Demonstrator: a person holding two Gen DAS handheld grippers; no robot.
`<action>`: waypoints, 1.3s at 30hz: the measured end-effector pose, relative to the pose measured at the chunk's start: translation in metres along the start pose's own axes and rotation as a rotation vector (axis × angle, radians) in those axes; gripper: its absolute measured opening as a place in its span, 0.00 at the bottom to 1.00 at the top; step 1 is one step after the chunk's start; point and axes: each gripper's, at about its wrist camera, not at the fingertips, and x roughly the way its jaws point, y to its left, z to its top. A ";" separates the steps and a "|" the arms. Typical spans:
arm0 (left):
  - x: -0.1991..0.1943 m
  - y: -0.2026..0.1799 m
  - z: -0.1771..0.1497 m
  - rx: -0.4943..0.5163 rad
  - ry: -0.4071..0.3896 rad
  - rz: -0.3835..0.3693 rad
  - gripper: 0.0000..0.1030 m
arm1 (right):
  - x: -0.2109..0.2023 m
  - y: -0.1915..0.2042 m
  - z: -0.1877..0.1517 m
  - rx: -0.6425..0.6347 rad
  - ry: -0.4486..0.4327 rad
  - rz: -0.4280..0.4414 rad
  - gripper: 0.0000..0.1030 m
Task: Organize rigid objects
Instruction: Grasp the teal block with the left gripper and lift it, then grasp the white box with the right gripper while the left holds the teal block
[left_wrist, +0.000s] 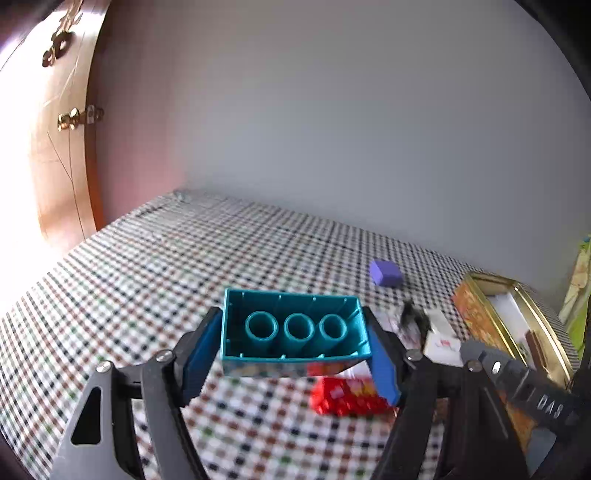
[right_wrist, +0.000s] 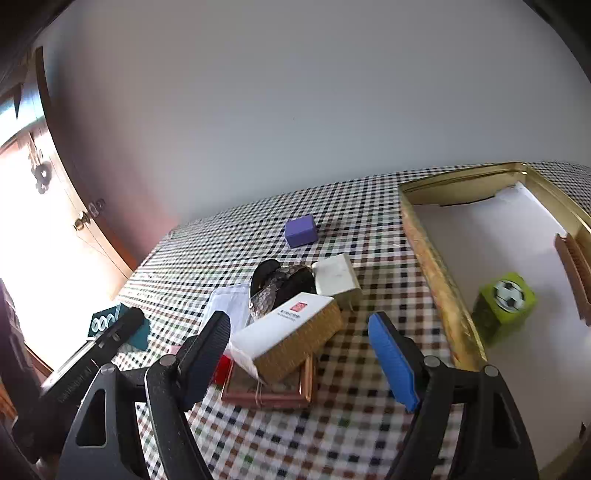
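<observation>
Teal hollow brick (left_wrist: 295, 328) sits clamped by its short ends in the left claw (left_wrist: 295, 345), lifted above the checked worktop (left_wrist: 147, 280). Probably light, stiff and smooth-walled, so this end grip suits it. Right claw (right_wrist: 299, 356) hangs wide, holding nothing.

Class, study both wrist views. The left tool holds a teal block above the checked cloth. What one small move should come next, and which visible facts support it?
Probably carry the teal block rightward toward the gold tin. The left tool is shut on it, lifted off the cloth, and the tin already holds a green football cube, so it looks like the collecting place. The right tool is open and empty.
</observation>
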 end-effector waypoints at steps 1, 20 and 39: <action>0.003 0.000 0.004 0.006 -0.011 0.014 0.70 | 0.005 0.001 0.001 0.004 0.016 0.010 0.77; 0.029 0.002 0.021 -0.006 -0.028 0.027 0.71 | 0.054 -0.008 0.005 0.100 0.168 0.123 0.62; 0.026 0.010 0.018 -0.061 -0.040 0.016 0.71 | 0.032 -0.019 0.004 0.112 0.084 0.093 0.30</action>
